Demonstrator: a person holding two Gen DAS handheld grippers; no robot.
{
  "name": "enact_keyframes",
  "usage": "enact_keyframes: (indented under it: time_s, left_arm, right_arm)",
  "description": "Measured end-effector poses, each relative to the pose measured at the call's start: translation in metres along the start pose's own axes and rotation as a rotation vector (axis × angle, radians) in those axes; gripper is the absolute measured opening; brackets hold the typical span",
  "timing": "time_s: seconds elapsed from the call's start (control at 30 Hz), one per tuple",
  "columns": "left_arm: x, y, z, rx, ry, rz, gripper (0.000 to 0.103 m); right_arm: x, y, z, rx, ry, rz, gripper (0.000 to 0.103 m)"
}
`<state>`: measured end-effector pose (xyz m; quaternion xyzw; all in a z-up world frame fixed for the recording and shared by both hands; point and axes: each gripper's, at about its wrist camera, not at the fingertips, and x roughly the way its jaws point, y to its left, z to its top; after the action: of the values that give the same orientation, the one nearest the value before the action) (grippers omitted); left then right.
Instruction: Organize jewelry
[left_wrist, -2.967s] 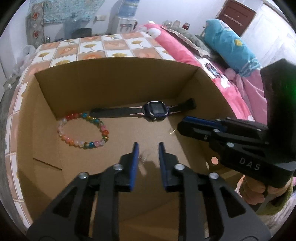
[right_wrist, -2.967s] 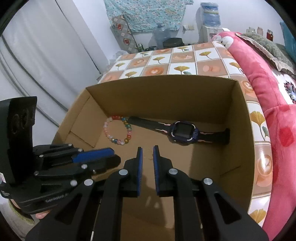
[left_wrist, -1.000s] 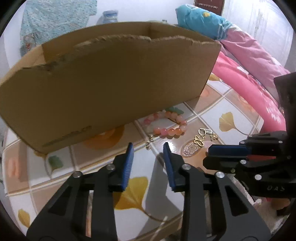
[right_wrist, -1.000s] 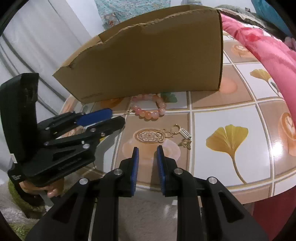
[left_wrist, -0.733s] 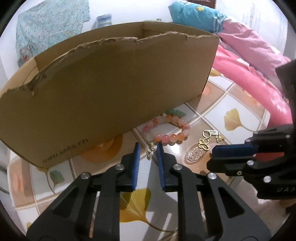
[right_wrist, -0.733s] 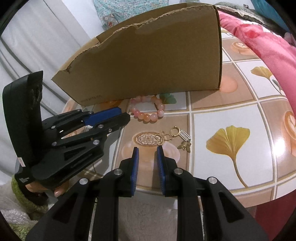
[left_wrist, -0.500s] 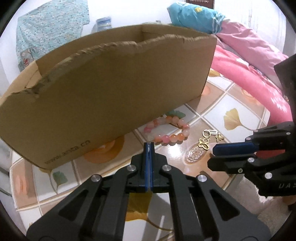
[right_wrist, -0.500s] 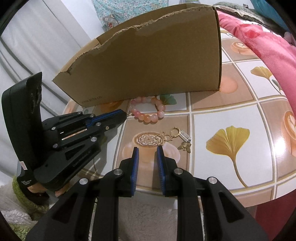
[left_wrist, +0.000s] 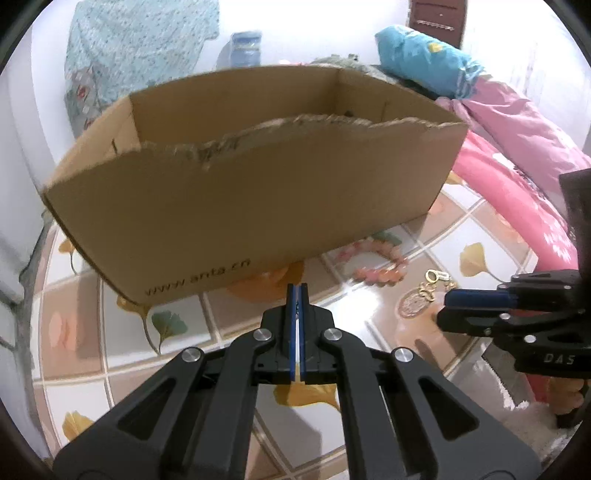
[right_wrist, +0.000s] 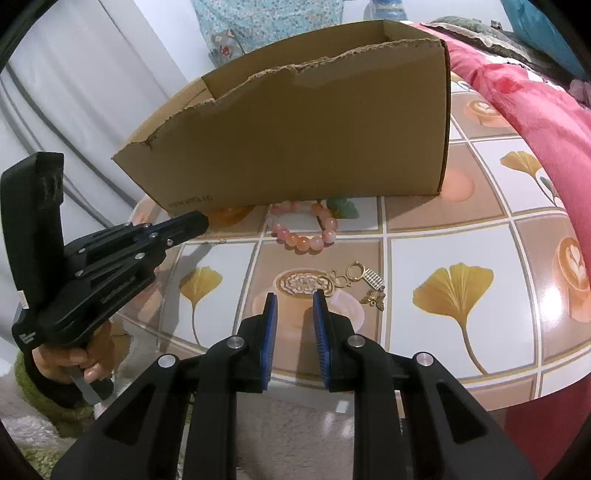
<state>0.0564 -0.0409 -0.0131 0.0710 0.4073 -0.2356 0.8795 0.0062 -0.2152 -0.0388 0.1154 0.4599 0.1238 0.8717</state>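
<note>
Right wrist view showed the right claw (right_wrist: 294, 314) held narrow and empty at lower centre, above the tabletop's (right_wrist: 454, 310) near edge. Just above its tips lay the gold charm pendant (right_wrist: 332, 282), its long axis running left to right across the frame, with the pink bead bracelet (right_wrist: 303, 229) further up, touching the foot of the cardboard box (right_wrist: 303, 140). At left of the frame the left claw (right_wrist: 201, 221) was pressed fully shut; a thin gold chain seemed to trail from its tip, though this was too fine to confirm. By my reading the right claw was nearer the pendant, needing only a short forward reach.
</note>
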Motion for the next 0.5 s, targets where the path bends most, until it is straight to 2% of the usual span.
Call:
enact_keyframes:
  time_s: [0.2, 0.5]
  left_arm:
    - [0.007, 0.004, -0.003, -0.022, 0.021, 0.002, 0.0]
    - [0.008, 0.006, -0.005, -0.025, 0.028, -0.004, 0.0]
  right_arm:
    - [0.003, 0.006, 0.004, -0.029, -0.004, -0.074, 0.02]
    - [0.014, -0.001, 0.008, -0.003, 0.023, -0.103, 0.02]
